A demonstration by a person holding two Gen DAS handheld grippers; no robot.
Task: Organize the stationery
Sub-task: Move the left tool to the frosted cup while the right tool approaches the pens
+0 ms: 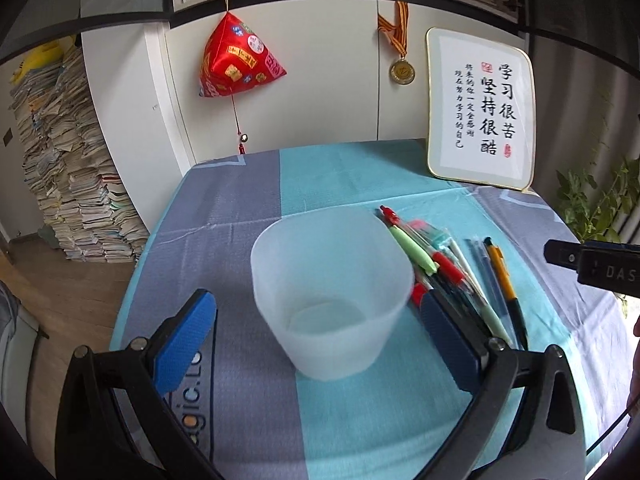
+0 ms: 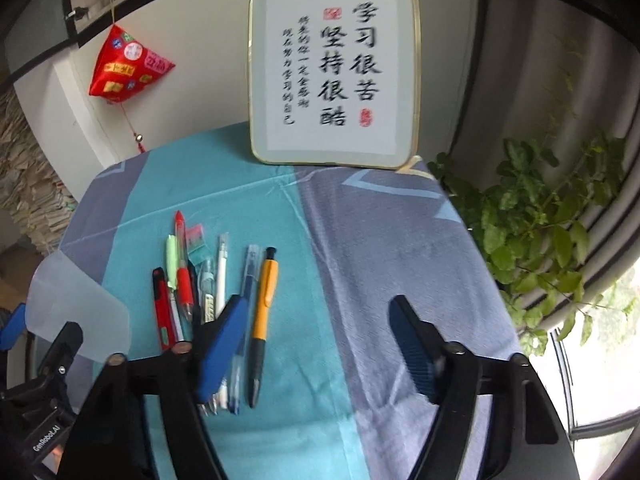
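A translucent plastic cup stands upright and empty on the blue and grey tablecloth. My left gripper is open, with the cup between its blue pads and a gap on each side. Right of the cup lies a bunch of pens. In the right wrist view the same pens lie side by side, an orange pen rightmost. My right gripper is open above the cloth; its left finger overlaps the pens and the orange pen lies just inside it, untouched. The cup shows at the left.
A framed calligraphy panel leans at the table's far edge. A red hanging ornament and a medal hang on the cabinet behind. A leafy plant stands to the right, and tall paper stacks stand at the left.
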